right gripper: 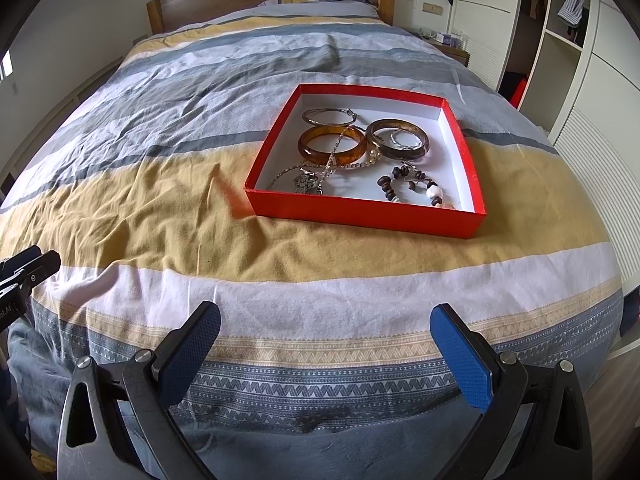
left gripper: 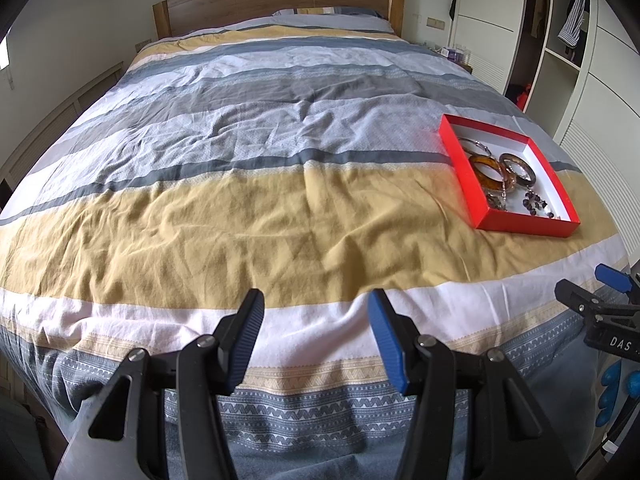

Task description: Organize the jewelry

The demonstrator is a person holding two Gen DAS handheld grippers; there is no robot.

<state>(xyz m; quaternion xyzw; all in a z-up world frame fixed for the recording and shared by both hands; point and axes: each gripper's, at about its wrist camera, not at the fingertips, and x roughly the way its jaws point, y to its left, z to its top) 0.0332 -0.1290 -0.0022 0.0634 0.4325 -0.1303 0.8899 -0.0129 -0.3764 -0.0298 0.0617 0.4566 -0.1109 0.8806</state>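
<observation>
A red shallow box (right gripper: pixel 360 211) with a white inside lies on the bed; it also shows at the right of the left wrist view (left gripper: pixel 460 168). In it lie an amber bangle (right gripper: pixel 332 145), a dark brown bangle (right gripper: pixel 396 138), a thin silver bangle (right gripper: pixel 329 116), a silver chain with a pendant (right gripper: pixel 316 178) and a beaded bracelet (right gripper: pixel 416 186). My right gripper (right gripper: pixel 325 322) is open and empty, above the foot of the bed, short of the box. My left gripper (left gripper: pixel 316 304) is open and empty, left of the box.
The bed has a striped grey, white and mustard duvet (left gripper: pixel 240 200) and a wooden headboard (left gripper: pixel 276 0). A white wardrobe with open shelves (right gripper: pixel 560 40) stands at the right. A bedside table (right gripper: pixel 452 48) is beside the headboard.
</observation>
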